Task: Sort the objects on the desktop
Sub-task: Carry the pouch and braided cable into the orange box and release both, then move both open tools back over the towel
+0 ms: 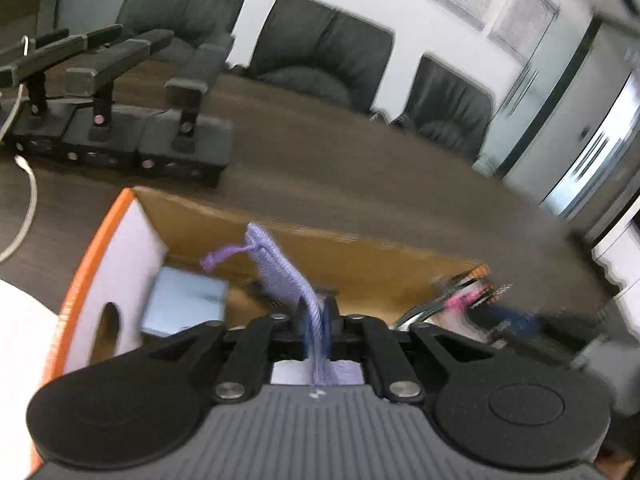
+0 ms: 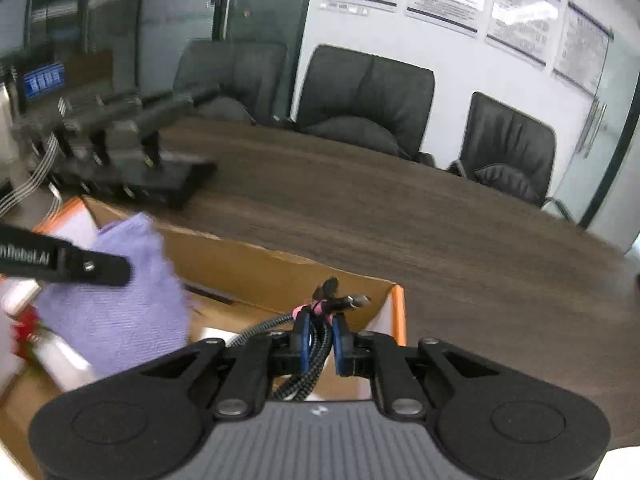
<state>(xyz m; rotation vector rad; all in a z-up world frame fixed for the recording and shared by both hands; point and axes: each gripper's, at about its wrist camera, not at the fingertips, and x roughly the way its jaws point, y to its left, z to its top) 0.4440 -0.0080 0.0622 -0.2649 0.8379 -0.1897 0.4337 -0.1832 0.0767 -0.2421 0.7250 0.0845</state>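
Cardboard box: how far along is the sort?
Done: a blue pad already lies in the cardboard box. In hand: left gripper holds a purple knit pouch over it; right gripper grips a braided cable bundle above it. Left: releasing both.

Both handheld tools share one build. The left gripper [image 1: 318, 312] has a ribbed grey housing with a small white emblem at its front edge, flanked by two round black discs, the right one marked with a raised circle. Black linkage arms with triangular cut-outs run forward from silver pivot screws to short black fingers [image 1: 332, 312] faced with blue pads. The right gripper [image 2: 320, 332] matches it: grey ribbed body, black discs, silver screws, blue-lined fingers [image 2: 340, 336]. In the right wrist view the left gripper's black finger carries white lettering and a small screw.
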